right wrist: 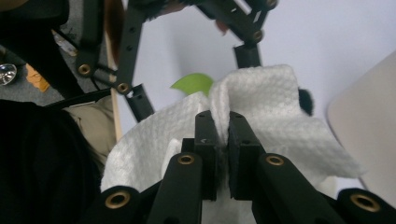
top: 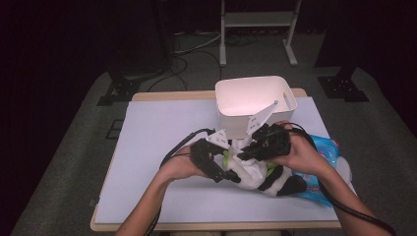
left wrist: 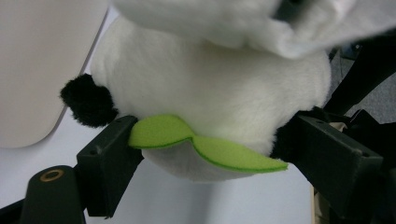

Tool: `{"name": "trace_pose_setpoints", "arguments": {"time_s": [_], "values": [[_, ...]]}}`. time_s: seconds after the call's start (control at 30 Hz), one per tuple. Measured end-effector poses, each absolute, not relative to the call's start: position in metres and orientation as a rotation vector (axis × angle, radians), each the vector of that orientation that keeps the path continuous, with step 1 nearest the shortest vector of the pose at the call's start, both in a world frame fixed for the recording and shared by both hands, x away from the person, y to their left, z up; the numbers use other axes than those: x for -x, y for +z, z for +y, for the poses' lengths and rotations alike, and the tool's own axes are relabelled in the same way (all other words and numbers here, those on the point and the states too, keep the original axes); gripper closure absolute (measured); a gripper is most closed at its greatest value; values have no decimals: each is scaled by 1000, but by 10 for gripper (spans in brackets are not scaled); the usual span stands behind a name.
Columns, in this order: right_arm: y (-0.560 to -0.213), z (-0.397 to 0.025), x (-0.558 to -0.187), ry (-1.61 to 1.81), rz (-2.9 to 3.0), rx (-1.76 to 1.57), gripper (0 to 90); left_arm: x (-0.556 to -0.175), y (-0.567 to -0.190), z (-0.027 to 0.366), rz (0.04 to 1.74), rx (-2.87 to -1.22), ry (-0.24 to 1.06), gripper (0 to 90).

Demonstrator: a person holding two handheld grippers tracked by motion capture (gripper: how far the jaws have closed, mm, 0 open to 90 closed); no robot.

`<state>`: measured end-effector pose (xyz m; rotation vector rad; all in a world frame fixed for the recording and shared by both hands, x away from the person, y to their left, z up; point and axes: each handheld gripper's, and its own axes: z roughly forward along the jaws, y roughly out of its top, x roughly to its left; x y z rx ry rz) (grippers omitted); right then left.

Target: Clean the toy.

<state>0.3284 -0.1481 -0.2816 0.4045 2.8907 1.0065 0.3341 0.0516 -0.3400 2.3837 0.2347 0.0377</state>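
A black-and-white plush panda (top: 253, 176) with a green felt leaf (left wrist: 201, 142) lies near the table's front right. My left gripper (top: 227, 172) is shut on the panda (left wrist: 210, 88); its jaws press the head from both sides, just under a black ear (left wrist: 86, 100). My right gripper (top: 244, 153) is shut on a fold of white paper towel (right wrist: 266, 93) that drapes over the top of the panda. The towel's edge (left wrist: 280, 23) hangs above the plush in the left gripper view. The right gripper (right wrist: 223, 122) looks down on the left gripper's fingers (right wrist: 135, 100).
A white plastic bin (top: 255, 98) stands just behind the grippers at the table's back. A blue packet (top: 324, 152) lies under the right hand, at the table's right edge. The white table top (top: 157, 147) spreads out to the left.
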Motion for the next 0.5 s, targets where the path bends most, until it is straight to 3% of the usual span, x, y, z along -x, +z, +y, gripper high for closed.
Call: {"name": "trace_pose_setpoints", "arguments": {"time_s": [0.5], "values": [[-293,-196,-347,1039,2890,-612,832,-336,-345,56,257,-2371,0,163]]}}
